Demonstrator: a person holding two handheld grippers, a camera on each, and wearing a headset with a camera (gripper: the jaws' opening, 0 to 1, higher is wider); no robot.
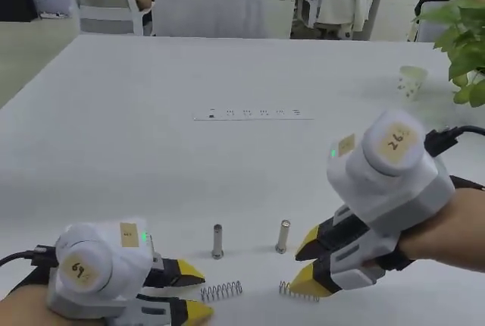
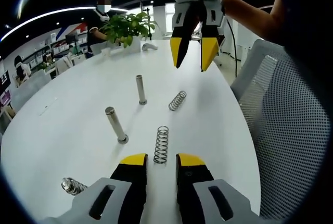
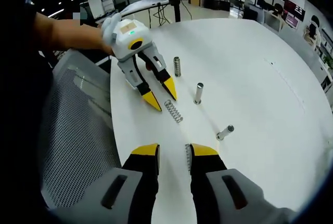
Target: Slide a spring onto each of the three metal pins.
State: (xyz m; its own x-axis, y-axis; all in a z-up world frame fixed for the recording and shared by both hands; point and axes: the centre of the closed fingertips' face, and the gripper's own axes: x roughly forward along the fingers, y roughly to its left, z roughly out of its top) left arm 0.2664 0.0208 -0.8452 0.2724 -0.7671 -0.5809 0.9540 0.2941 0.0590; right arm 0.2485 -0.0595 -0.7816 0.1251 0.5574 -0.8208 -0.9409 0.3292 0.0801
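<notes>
The matte white tabletop (image 1: 151,144) carries two bare cylindrical steel pins standing upright mid-table, the left pin (image 1: 217,241) and the right pin (image 1: 283,236), near each other but apart. A third steel pin (image 2: 73,186) stands off to the side of the left gripper (image 2: 163,160) and wears a coiled spring around its shaft.

The left gripper's black, yellow-tipped jaws are parted and grasp nothing. A loose silver wire spring (image 2: 162,144) lies flat just ahead of their tips. The right gripper (image 3: 175,151) is spread as well, and a second loose wire spring (image 3: 187,157) lies between its jaws, close to one of them and not pinched. The two grippers face each other across the springs.

A round tan sticker (image 1: 78,269) on the left gripper's smooth white cap reads "69". The round sticker (image 1: 397,142) on the right gripper's cap reads "26". A small green light glows on each body.

Farther back, a recessed socket strip (image 1: 252,114) sits flush in the table. A white paper cup (image 1: 411,81) and a leafy green plant (image 1: 464,45) stand at the far right. A grey mesh-backed chair (image 2: 291,130) stands just beside the table edge.
</notes>
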